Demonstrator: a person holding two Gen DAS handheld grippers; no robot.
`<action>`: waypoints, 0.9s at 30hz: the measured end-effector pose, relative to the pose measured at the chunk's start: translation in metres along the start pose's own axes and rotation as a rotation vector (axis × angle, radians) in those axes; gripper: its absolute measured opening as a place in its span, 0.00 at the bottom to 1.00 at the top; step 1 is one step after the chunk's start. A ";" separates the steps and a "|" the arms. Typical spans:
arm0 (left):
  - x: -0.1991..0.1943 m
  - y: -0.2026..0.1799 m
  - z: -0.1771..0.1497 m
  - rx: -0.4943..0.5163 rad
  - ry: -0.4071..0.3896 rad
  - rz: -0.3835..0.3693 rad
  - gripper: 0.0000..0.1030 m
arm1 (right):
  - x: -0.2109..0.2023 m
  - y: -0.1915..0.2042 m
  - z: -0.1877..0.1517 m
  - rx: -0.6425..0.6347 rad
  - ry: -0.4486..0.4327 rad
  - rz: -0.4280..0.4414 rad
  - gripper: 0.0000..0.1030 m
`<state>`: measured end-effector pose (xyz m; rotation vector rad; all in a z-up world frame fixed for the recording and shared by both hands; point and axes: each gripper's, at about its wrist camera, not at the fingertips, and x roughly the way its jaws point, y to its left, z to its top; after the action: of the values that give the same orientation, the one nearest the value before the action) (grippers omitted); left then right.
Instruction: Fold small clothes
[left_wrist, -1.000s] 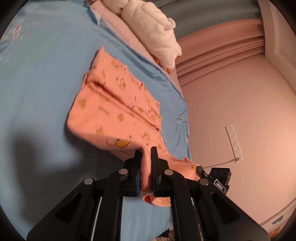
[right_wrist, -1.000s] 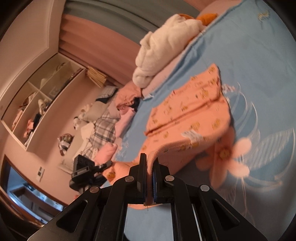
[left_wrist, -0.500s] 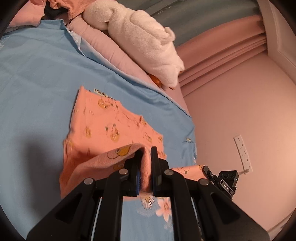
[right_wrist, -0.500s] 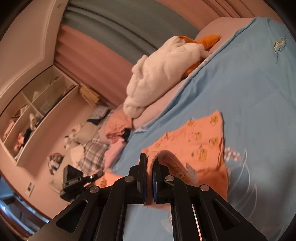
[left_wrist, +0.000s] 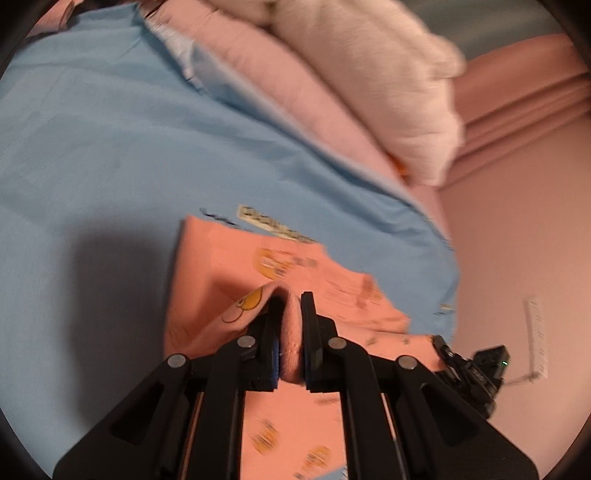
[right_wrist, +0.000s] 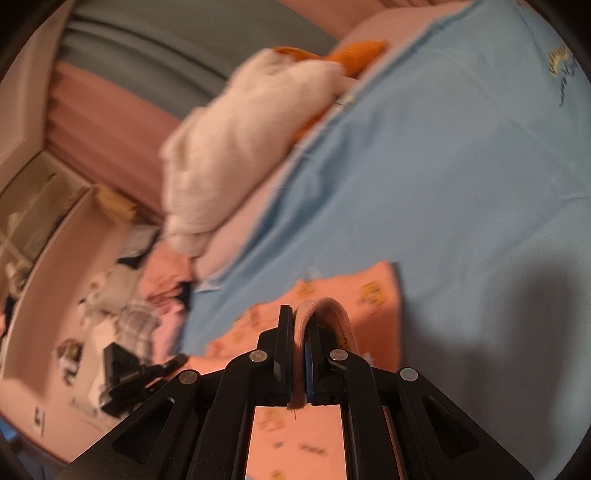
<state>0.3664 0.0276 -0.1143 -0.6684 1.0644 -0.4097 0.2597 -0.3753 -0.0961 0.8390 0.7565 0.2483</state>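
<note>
A small orange garment with yellow cartoon prints (left_wrist: 236, 266) lies on the blue bed sheet (left_wrist: 92, 129). My left gripper (left_wrist: 290, 306) is shut on one edge of the garment, folded over and held above the flat part. My right gripper (right_wrist: 297, 321) is shut on the other end of the same edge; the garment (right_wrist: 373, 295) curls over its finger. The far part of the garment lies flat on the sheet (right_wrist: 461, 166). The right gripper's body (left_wrist: 476, 369) shows at the lower right of the left wrist view, and the left gripper's body (right_wrist: 122, 373) at the lower left of the right wrist view.
A white fluffy blanket (left_wrist: 388, 74) sits on a pink pillow (left_wrist: 277, 81) at the head of the bed. Pink curtains (left_wrist: 524, 92) and a wall socket strip (left_wrist: 535, 336) lie beyond. A clothes pile (right_wrist: 147, 295) and shelves (right_wrist: 22, 221) stand off the bed.
Both grippers have carried the held edge forward over the garment toward its far edge, so the fold covers more of it. The pillow and blanket appear closer.
</note>
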 end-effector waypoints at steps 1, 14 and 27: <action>0.005 0.004 0.003 -0.012 0.009 0.011 0.07 | 0.006 -0.004 0.002 0.007 0.007 -0.017 0.07; -0.055 0.028 0.003 0.063 -0.097 0.187 0.49 | -0.029 -0.010 0.001 -0.063 0.009 -0.088 0.44; 0.019 -0.025 -0.076 0.481 0.099 0.296 0.16 | 0.052 0.065 -0.077 -0.678 0.303 -0.334 0.15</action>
<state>0.3066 -0.0252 -0.1336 -0.0617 1.0865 -0.4229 0.2496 -0.2627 -0.1067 0.0268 1.0000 0.3097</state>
